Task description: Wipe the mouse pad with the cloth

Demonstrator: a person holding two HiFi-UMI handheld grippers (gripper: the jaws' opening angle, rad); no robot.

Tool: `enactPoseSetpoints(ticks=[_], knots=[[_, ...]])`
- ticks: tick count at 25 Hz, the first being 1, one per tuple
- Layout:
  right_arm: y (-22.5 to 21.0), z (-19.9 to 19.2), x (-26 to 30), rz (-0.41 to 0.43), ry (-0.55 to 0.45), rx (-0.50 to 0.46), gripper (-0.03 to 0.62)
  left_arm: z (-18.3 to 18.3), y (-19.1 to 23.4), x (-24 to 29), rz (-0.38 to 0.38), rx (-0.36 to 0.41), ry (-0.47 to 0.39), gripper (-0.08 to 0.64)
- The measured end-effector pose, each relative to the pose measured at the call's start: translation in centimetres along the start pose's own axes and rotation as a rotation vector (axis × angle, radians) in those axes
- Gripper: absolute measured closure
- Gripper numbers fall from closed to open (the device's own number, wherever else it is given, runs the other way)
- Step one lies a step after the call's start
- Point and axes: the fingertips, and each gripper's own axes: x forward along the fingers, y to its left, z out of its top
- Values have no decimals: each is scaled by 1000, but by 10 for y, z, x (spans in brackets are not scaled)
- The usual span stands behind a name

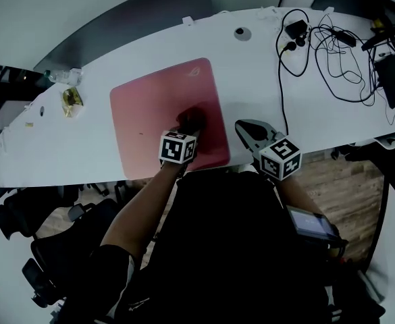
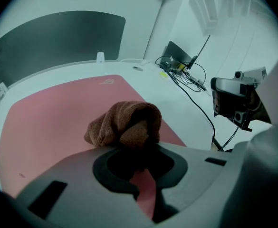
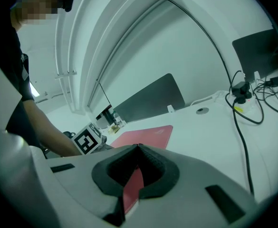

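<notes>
A pink mouse pad (image 1: 156,113) lies on the white desk (image 1: 265,93). A bunched brown cloth (image 1: 192,119) rests on the pad's near right part. My left gripper (image 1: 188,129) is shut on this cloth (image 2: 127,125), which bulges out ahead of the jaws over the pad (image 2: 53,113). My right gripper (image 1: 249,132) hovers just right of the pad, near the desk's front edge. In the right gripper view the gripper (image 3: 138,147) is shut with nothing in it, the pad (image 3: 150,133) lying beyond it.
Tangled black cables with a plug block (image 1: 322,42) cover the desk's back right. A dark device (image 1: 393,79) lies at the far right. Small items (image 1: 72,100) sit at the left end. A dark panel (image 1: 129,19) stands behind the desk. Office chairs (image 1: 42,248) stand at the lower left.
</notes>
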Motion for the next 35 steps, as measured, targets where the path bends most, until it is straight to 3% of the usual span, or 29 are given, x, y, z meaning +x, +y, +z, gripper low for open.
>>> enactPoseSetpoints(ticks=[10, 14, 20, 26, 30, 35], knots=[[-14, -3, -23, -28, -21, -1, 566, 18, -51, 24, -90, 97, 6, 502], [-16, -2, -25, -29, -28, -1, 566, 14, -75, 28, -159, 186, 34, 502], [-13, 1, -12, -6, -23, -8, 566, -5, -77, 17, -195, 299, 87, 502], [-3, 6, 8, 23, -10, -20, 566, -31, -56, -1, -213, 272, 113, 502], [7, 5, 19, 40, 2, -25, 566, -45, -33, -14, -178, 280, 120, 502], [20, 0, 32, 62, 23, -32, 566, -53, -13, -28, -167, 220, 94, 502]])
